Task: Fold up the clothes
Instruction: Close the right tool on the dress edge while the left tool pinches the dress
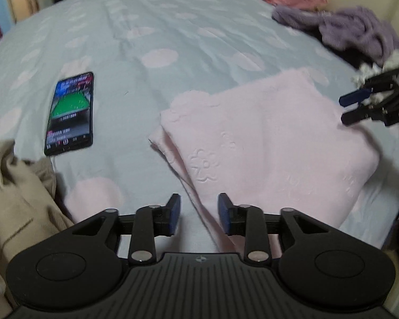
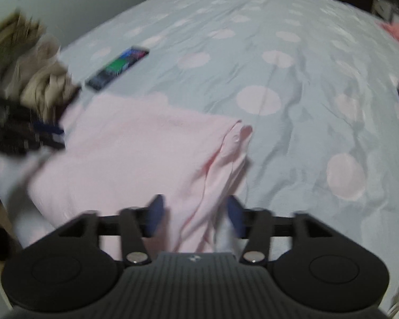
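Both grippers parted, empty: left gripper (image 1: 199, 214) and right gripper (image 2: 195, 216) over folded pale-pink embossed cloth (image 1: 266, 138) on polka-dot bedsheet (image 1: 159, 26).

Your left gripper (image 1: 199, 214) has its fingers (image 1: 174, 214) spread apart, gripping nothing. Your right gripper (image 2: 195, 216) also has its fingers (image 2: 155, 215) parted, with nothing clamped between them. The two grippers point roughly toward each other from opposite sides.
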